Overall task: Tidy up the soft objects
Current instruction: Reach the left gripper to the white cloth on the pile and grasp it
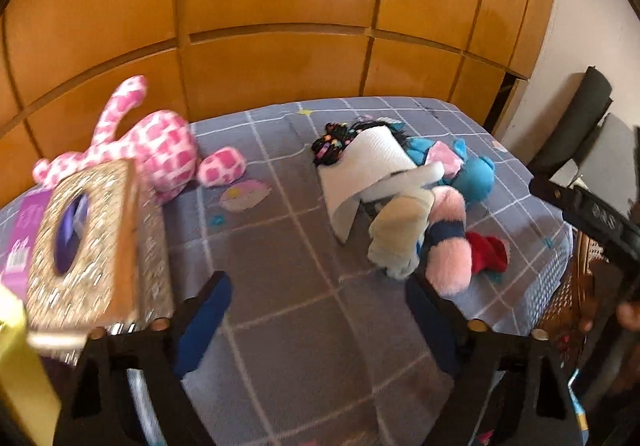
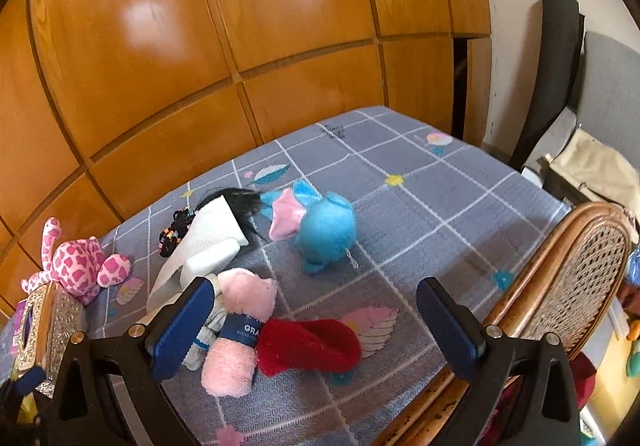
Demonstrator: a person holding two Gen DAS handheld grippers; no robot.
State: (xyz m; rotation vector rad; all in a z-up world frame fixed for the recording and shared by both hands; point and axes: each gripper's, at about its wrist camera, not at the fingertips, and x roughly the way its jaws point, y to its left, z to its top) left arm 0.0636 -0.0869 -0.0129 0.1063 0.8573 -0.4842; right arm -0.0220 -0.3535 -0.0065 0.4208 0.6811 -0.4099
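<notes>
Soft things lie in a heap on the grey checked bed: a white paper towel roll, a blue plush, a pink fluffy roll with a navy band, a beige sock, a red cloth and a black hair piece. A pink spotted plush sits at the far left. My left gripper is open and empty, short of the heap. My right gripper is open and empty above the red cloth and the pink roll; the blue plush lies beyond.
A glittery gold tissue box stands at the bed's left edge, close to my left gripper. A wooden wardrobe backs the bed. A cane chair stands at the bed's right side. Bare bed shows at the back right.
</notes>
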